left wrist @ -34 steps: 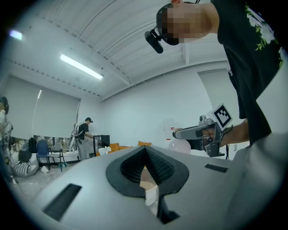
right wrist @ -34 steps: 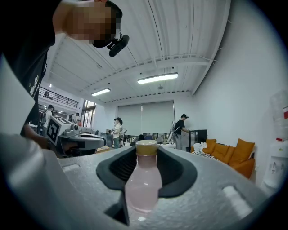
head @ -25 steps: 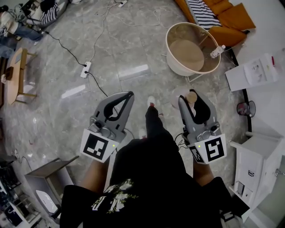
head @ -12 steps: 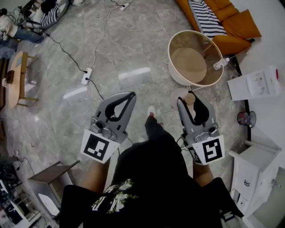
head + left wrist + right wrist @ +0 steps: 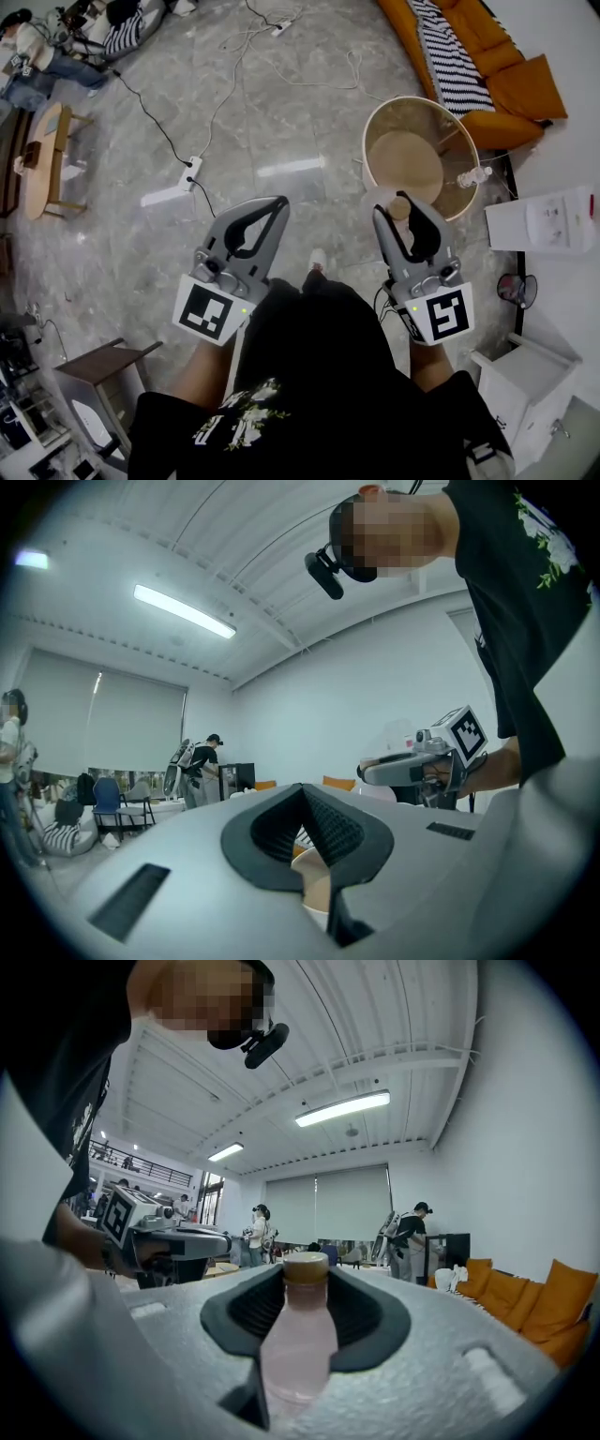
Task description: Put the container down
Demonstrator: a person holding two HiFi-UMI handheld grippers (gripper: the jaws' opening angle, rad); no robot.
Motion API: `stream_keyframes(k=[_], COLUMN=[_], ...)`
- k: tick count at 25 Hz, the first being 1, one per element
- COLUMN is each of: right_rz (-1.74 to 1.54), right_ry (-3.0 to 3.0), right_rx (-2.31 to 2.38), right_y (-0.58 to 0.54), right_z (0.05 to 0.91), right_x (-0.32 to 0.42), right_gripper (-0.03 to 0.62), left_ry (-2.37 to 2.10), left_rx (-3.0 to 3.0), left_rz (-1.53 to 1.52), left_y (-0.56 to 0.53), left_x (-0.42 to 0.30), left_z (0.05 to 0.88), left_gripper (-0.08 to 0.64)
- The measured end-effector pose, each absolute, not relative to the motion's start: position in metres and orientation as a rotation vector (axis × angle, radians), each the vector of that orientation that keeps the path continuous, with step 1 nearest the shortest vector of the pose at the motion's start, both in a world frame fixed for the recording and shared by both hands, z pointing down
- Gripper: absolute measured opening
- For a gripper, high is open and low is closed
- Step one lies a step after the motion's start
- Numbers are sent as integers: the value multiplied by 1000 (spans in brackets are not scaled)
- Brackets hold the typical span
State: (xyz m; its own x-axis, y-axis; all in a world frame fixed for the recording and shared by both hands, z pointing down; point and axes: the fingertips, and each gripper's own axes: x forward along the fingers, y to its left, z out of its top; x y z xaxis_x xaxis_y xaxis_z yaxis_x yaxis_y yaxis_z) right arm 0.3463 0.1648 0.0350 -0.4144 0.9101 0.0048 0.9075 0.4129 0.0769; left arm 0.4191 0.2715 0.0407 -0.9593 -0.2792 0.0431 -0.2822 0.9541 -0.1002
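Grips a pink bottle (image 5: 298, 1335) by its body in the right tongs (image 5: 401, 217), lengthwise between the jaws with the cap poking past the tips, probably for a firm carry until set down. Holds the left tongs (image 5: 269, 202) pinched together and empty alongside. Faces a round table (image 5: 405, 164) just ahead, seemingly the drop spot.

Pink bottle (image 5: 298, 1335) between the fingers (image 5: 377, 1318)
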Motion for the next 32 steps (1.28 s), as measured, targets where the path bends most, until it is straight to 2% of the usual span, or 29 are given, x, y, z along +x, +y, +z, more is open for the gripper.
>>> stream_keyframes(k=[9, 32], right_rz=[72, 83], right_ry=[2542, 2643], right_rx=[1744, 1584], right_y=[207, 330], right_z=[36, 28], right_x=[300, 138], right_gripper=[135, 135], left_ry=[-3079, -3071], left_rx=[340, 588], left_rz=[97, 182], left_y=[313, 436], left_x=[377, 191], left_z=[56, 44], left_gripper=[5, 5])
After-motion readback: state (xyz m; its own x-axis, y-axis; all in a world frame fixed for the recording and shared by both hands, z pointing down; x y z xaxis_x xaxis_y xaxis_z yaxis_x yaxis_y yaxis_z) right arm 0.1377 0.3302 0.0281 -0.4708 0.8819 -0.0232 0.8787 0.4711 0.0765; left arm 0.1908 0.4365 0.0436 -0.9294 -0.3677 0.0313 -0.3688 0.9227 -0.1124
